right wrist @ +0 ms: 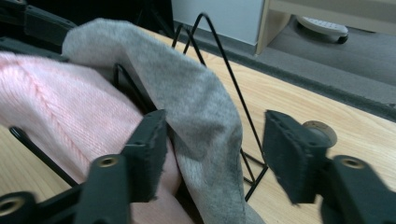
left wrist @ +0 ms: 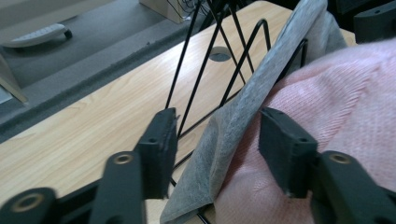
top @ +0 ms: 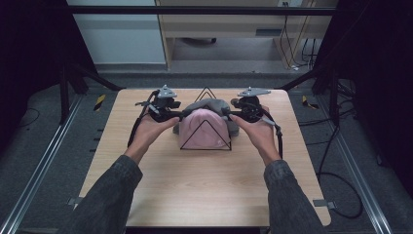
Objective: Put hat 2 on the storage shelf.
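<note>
Light wood-grain worktop (top: 195, 185) in the middle of the high view, rounded corners, bare across its lower half. At its upper centre, a black wire rack (top: 205, 130) of triangular loops, with a pink knitted cloth (top: 203, 127) and a grey cloth (top: 212, 104) draped over it, grey behind and partly under the pink. Left gripper (top: 176, 115) at the left edge of the cloths, right gripper (top: 232, 114) at the right edge, each in a hand reaching up from the bottom of the frame in dark grey sleeves.

In the left gripper view, fingers (left wrist: 161, 149) parted about halfway, the grey cloth's edge and wire loops between them, one pad resting against the pink knit, no squeeze on the grey. In the right gripper view, fingers (right wrist: 148, 149) likewise parted, a fold of grey cloth hanging loose between them, no pinch.

Around the worktop: grey carpeted floor (top: 48, 112), metal rails (top: 36, 168) running down both sides, black cables (top: 341, 165) at right, yellow-black tape marks at upper left and upper right. Pale wooden furniture (top: 219, 29) and a white panel across the top of the frame. Small round hole (left wrist: 219, 56) in the worktop beyond the rack in the left gripper view.
</note>
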`<state>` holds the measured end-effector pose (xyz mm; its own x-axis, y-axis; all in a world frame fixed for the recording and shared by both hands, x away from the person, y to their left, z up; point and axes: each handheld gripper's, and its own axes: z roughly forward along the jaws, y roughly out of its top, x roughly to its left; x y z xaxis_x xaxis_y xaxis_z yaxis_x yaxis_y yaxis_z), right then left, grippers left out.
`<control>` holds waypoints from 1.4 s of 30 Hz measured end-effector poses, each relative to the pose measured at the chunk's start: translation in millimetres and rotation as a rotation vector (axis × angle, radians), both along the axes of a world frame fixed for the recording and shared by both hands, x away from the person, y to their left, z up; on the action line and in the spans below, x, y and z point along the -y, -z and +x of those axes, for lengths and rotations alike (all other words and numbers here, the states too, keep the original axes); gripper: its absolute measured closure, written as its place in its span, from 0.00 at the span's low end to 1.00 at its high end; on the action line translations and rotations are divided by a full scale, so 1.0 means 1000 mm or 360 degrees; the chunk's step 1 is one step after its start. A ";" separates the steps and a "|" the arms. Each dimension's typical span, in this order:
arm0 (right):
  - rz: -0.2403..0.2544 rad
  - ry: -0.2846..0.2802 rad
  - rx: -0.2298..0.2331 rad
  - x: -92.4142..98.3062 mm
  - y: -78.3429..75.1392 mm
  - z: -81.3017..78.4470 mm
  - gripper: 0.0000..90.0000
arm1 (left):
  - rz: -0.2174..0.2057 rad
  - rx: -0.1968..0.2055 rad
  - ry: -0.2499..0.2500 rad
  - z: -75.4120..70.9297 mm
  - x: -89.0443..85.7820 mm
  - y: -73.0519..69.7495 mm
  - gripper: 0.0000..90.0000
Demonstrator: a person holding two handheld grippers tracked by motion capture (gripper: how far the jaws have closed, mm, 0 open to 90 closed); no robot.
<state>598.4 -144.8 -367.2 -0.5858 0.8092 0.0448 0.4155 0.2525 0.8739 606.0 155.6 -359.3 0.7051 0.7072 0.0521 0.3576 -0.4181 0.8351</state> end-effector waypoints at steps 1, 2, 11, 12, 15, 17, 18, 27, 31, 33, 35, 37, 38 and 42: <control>0.0008 0.0010 0.0010 0.000 -0.002 -0.001 0.39 | -0.0008 0.0000 -0.0001 -0.001 -0.001 -0.002 0.45; 0.0021 0.0016 0.0015 0.000 -0.003 -0.001 0.37 | -0.0016 0.0001 -0.0004 -0.002 -0.001 -0.003 0.42; 0.0071 0.0008 0.0064 -0.003 -0.021 -0.006 0.23 | -0.0021 0.0004 0.0020 -0.012 0.003 -0.020 0.16; 0.0056 0.0018 0.0054 -0.004 -0.022 -0.006 0.22 | -0.0012 0.0014 0.0023 -0.013 0.003 -0.023 0.15; 0.0025 0.0028 0.0068 -0.004 -0.026 -0.005 0.19 | -0.0002 0.0025 0.0032 -0.018 0.003 -0.029 0.12; 0.0028 0.0028 0.0067 -0.004 -0.029 -0.005 0.17 | -0.0013 0.0032 0.0026 -0.022 0.002 -0.033 0.11; 0.0022 0.0025 0.0072 -0.003 -0.030 -0.006 0.16 | -0.0016 0.0035 0.0022 -0.025 0.000 -0.035 0.11; 0.0026 -0.0025 0.0135 -0.002 -0.043 -0.025 0.11 | 0.0034 -0.0004 0.0077 -0.042 0.004 -0.034 0.07; 0.0000 -0.0060 0.0130 -0.005 -0.045 -0.031 0.09 | 0.0038 0.0004 0.0101 -0.049 0.005 -0.035 0.06; -0.0007 -0.0069 0.0130 -0.008 -0.045 -0.034 0.09 | 0.0052 0.0000 0.0117 -0.052 0.006 -0.034 0.06; 0.0007 -0.0078 0.0134 -0.010 -0.044 -0.038 0.09 | 0.0062 -0.0007 0.0115 -0.054 0.007 -0.034 0.06; 0.0001 -0.0085 0.0129 -0.012 -0.043 -0.040 0.09 | 0.0062 -0.0004 0.0122 -0.057 0.006 -0.036 0.06; -0.0012 -0.0079 0.0119 -0.012 -0.043 -0.042 0.09 | 0.0052 -0.0005 0.0120 -0.058 0.006 -0.036 0.06; -0.0028 -0.0066 0.0113 -0.012 -0.039 -0.049 0.10 | 0.0055 0.0014 0.0150 -0.066 0.005 -0.040 0.05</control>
